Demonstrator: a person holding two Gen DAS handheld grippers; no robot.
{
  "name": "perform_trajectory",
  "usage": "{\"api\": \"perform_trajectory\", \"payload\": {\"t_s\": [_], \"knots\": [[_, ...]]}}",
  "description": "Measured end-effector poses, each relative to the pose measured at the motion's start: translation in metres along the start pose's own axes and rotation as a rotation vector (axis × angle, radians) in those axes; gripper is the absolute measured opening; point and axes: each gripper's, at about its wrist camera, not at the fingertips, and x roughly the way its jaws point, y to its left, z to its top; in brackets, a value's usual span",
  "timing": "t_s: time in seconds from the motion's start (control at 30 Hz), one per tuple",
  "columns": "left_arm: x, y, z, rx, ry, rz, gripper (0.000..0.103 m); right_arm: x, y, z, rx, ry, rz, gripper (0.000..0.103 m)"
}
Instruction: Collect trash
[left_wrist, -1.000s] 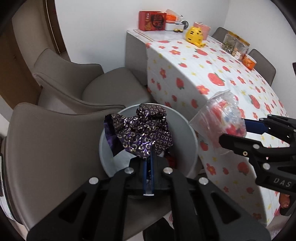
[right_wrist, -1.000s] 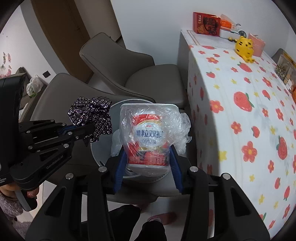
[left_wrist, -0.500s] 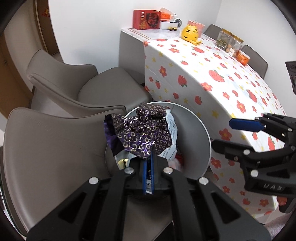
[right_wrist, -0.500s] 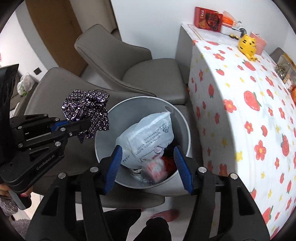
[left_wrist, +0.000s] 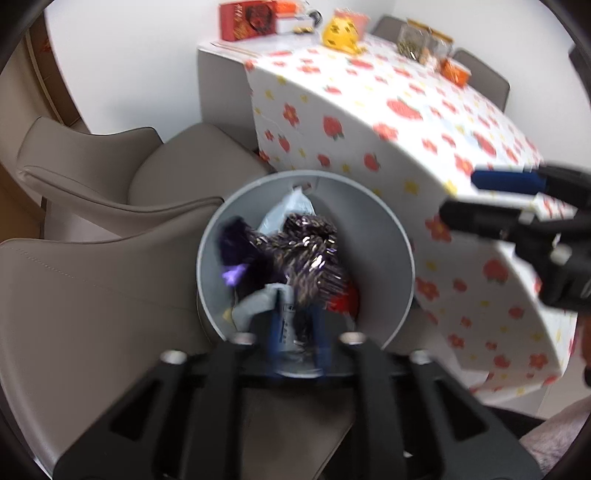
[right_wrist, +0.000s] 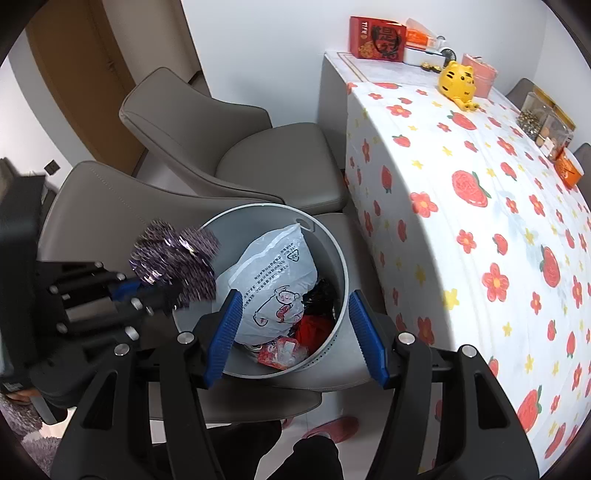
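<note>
A grey round bin (right_wrist: 338, 258) stands on a chair seat and holds a white plastic bag (right_wrist: 273, 280), a red-printed cup in film (right_wrist: 282, 352) and dark scraps. My left gripper (left_wrist: 297, 325) is over the bin's near rim (left_wrist: 402, 236), its blue fingers a little apart around the stem of a crumpled purple patterned wrapper (left_wrist: 303, 254); the view is blurred. In the right wrist view the wrapper (right_wrist: 175, 258) hangs at the bin's left edge in the left gripper (right_wrist: 147, 288). My right gripper (right_wrist: 295, 325) is open and empty above the bin.
Two beige chairs (right_wrist: 207, 122) stand left of the bin. A table with a strawberry-print cloth (right_wrist: 480, 206) is to the right, with a red box (right_wrist: 376, 38), a yellow tiger toy (right_wrist: 456, 83) and jars (right_wrist: 543, 125) on it.
The right gripper let the film-wrapped cup drop into the bin and stays open. The left gripper moved over the bin with the purple wrapper, and its fingers have parted slightly.
</note>
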Motion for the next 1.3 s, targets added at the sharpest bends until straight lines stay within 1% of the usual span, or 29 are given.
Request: {"api": "perform_trajectory", "payload": {"t_s": [0.03, 0.07, 0.1, 0.2, 0.37, 0.43, 0.6, 0.77, 0.8, 0.83, 1.03, 1.17, 1.3], "knots": [[0.001, -0.002, -0.001, 0.008, -0.004, -0.006, 0.062, 0.000, 0.000, 0.000, 0.006, -0.001, -0.004, 0.058], [0.001, -0.003, -0.003, 0.012, -0.012, -0.012, 0.081, -0.001, -0.001, -0.001, 0.013, -0.003, -0.009, 0.058], [-0.001, -0.004, -0.004, 0.014, -0.025, -0.016, 0.083, -0.002, -0.003, -0.002, 0.021, -0.005, -0.015, 0.058], [0.004, -0.008, -0.004, 0.022, -0.013, -0.046, 0.083, -0.005, -0.008, -0.005, 0.049, -0.013, -0.036, 0.063], [0.004, -0.018, 0.000, 0.066, -0.016, -0.069, 0.083, -0.015, -0.021, -0.013, 0.104, -0.029, -0.073, 0.064], [0.001, -0.025, 0.003, 0.094, -0.022, -0.076, 0.083, -0.023, -0.027, -0.019, 0.133, -0.041, -0.099, 0.068], [-0.007, -0.049, 0.016, 0.166, -0.042, -0.117, 0.083, -0.047, -0.044, -0.036, 0.205, -0.071, -0.194, 0.072], [-0.019, -0.084, 0.033, 0.264, -0.064, -0.162, 0.083, -0.085, -0.069, -0.062, 0.333, -0.116, -0.282, 0.077], [-0.023, -0.092, 0.037, 0.285, -0.073, -0.175, 0.083, -0.093, -0.075, -0.067, 0.360, -0.127, -0.302, 0.081], [-0.027, -0.100, 0.040, 0.300, -0.083, -0.184, 0.083, -0.104, -0.081, -0.075, 0.390, -0.143, -0.329, 0.082], [-0.059, -0.157, 0.060, 0.397, -0.158, -0.236, 0.083, -0.162, -0.118, -0.117, 0.553, -0.204, -0.461, 0.086], [-0.084, -0.199, 0.070, 0.437, -0.200, -0.261, 0.086, -0.201, -0.140, -0.143, 0.644, -0.230, -0.528, 0.088], [-0.108, -0.237, 0.075, 0.444, -0.228, -0.254, 0.086, -0.234, -0.158, -0.161, 0.663, -0.243, -0.575, 0.089]]}}
